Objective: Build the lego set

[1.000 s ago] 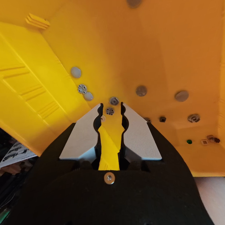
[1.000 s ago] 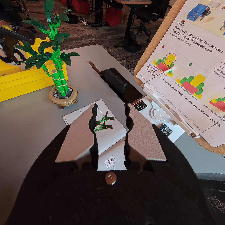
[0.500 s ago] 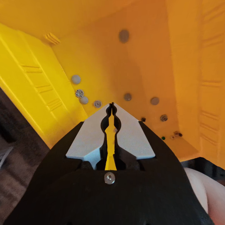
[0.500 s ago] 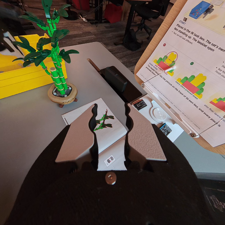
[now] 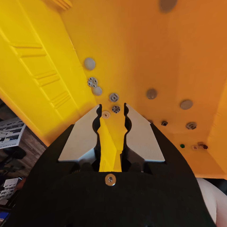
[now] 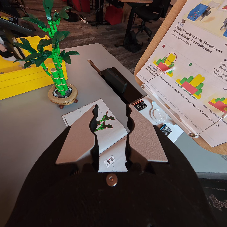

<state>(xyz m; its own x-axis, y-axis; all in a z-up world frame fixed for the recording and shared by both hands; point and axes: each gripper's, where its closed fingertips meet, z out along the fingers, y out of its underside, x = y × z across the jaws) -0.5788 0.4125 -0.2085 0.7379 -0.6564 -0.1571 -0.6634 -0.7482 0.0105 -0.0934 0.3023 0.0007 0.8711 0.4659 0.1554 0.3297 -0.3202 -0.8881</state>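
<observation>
1. The left gripper [image 5: 112,106], nearly closed and pulled back from the pieces half a second ago, is again spread wide and low inside the yellow bin [image 5: 36,61]. It holds nothing.
2. Its fingers now frame a dark grey round plate [image 5: 116,109], with a tan round piece [image 5: 106,114] just left of that plate, by the left finger. I judge the earlier closure missed and this is a fresh try at a pick.
3. Counted around the dark grey round plate: three light grey rounds up-left along the wall, one grey hub piece [image 5: 114,97] just above, three smooth dark grey discs up-right, and another grey hub piece to the right. Also one small black square, one green stud and a small cluster in the far right corner, too small to count.
4. The right gripper [image 6: 111,108] has not moved: it hangs open and empty over the one open booklet [image 6: 108,132] on the worktop [image 6: 24,122].
5. One bamboo model [image 6: 57,68] stands upright beside the booklet, up-left, with the bin behind it. One instruction board [image 6: 184,73] leans at the right.
</observation>
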